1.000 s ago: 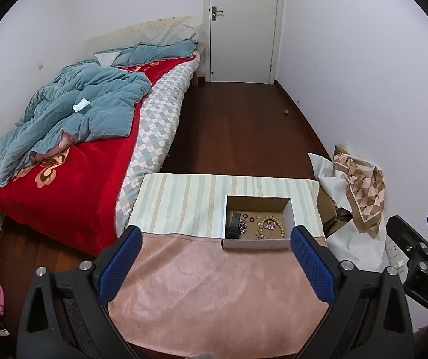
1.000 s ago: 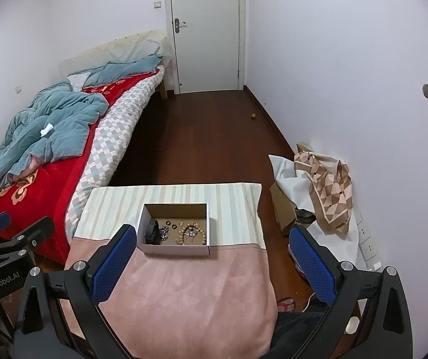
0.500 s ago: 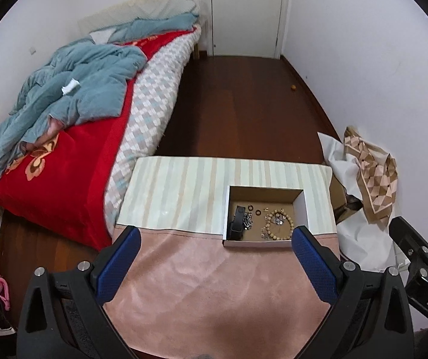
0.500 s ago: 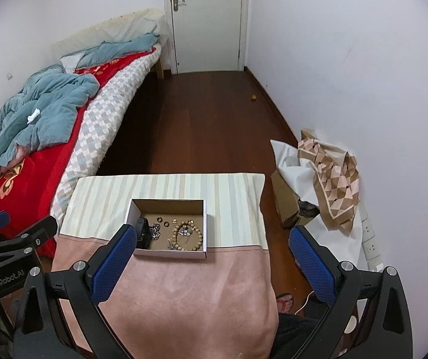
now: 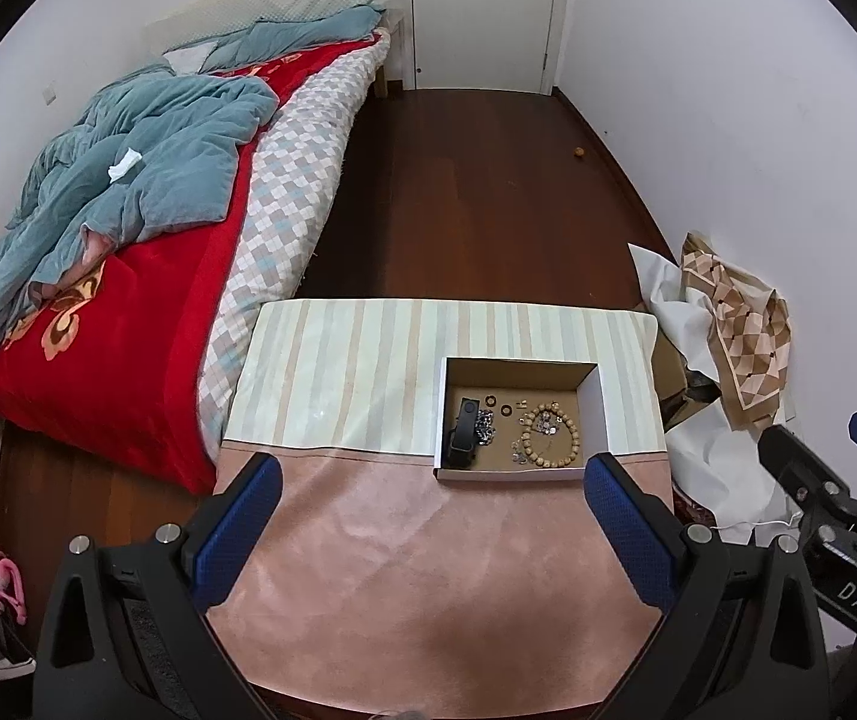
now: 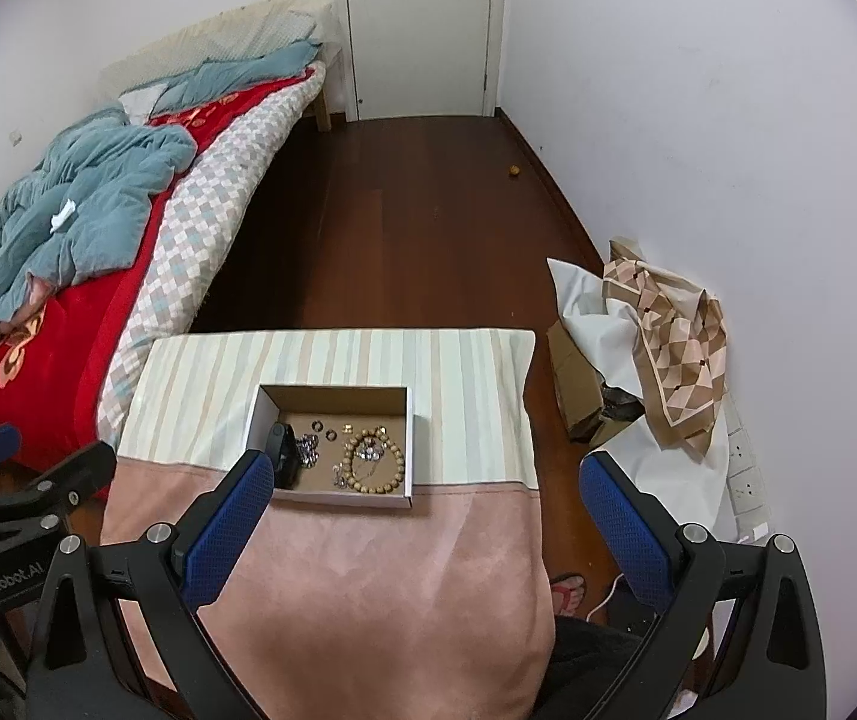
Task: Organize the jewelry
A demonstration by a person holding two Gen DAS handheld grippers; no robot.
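**Both my grippers hang wide apart above the table, jewelry box ahead**

My left gripper (image 5: 428,531) is spread wide with nothing between its blue pads (image 5: 236,531); it hovers over the pink cloth (image 5: 428,570) that covers the near half of the table. My right gripper (image 6: 425,531) is spread just as wide, also empty, above the same cloth.

The shallow cardboard box (image 5: 602,408) sits on the table where the pink cloth meets the striped cloth (image 5: 338,384). In the left wrist view it lies at about 1 o'clock from the gripper's gap, near the right pad. In the right wrist view the box (image 6: 409,420) is at about 11 o'clock, and the left pad covers its near left corner.

Inside the box, a black wristband (image 5: 464,432) lies along the 9 o'clock side. A silvery chain piece (image 5: 485,427) is just beside it. A wooden bead bracelet (image 5: 550,441) forms a ring toward the 3 o'clock side, with small shiny pieces inside its loop and beside it; I cannot tell what they are. Small dark rings (image 5: 491,401) rest toward 12 o'clock, on the box floor.

Beyond the table, at 10 o'clock, is a bed with a red cover (image 5: 98,324) and a rumpled blue quilt (image 5: 128,180). At 3 o'clock a patterned cloth (image 5: 740,324) lies in a heap against the wall. The white door (image 5: 482,12) is at 12 o'clock, across dark wooden floor (image 5: 476,198).
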